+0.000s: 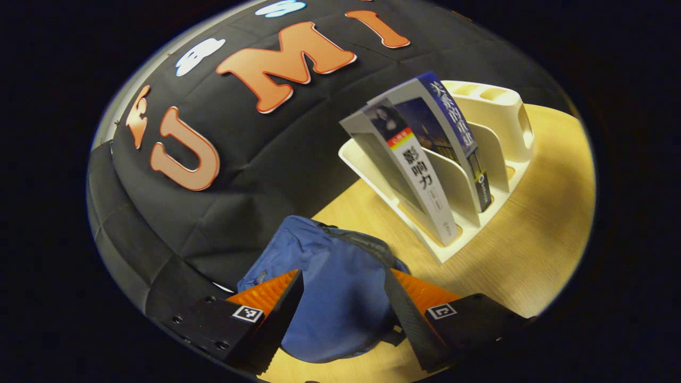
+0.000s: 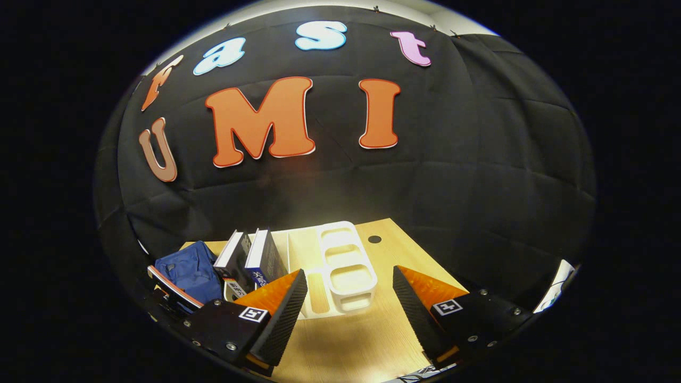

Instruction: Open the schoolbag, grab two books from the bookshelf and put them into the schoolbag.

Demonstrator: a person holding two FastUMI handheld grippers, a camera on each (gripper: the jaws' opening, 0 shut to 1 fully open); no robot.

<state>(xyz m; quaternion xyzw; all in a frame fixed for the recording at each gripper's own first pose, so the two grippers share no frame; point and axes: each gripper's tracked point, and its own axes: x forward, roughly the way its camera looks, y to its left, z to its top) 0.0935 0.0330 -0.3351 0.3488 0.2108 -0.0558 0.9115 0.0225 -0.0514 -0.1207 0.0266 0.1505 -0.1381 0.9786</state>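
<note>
Two books lean in the white bookshelf on your wooden table, beside the blue schoolbag, whose near edge your left gripper cuts off; you cannot tell whether its zip is undone. Both your left and right gripper stand wide apart, holding nothing. Black cloth walls the booth behind the table.
</note>
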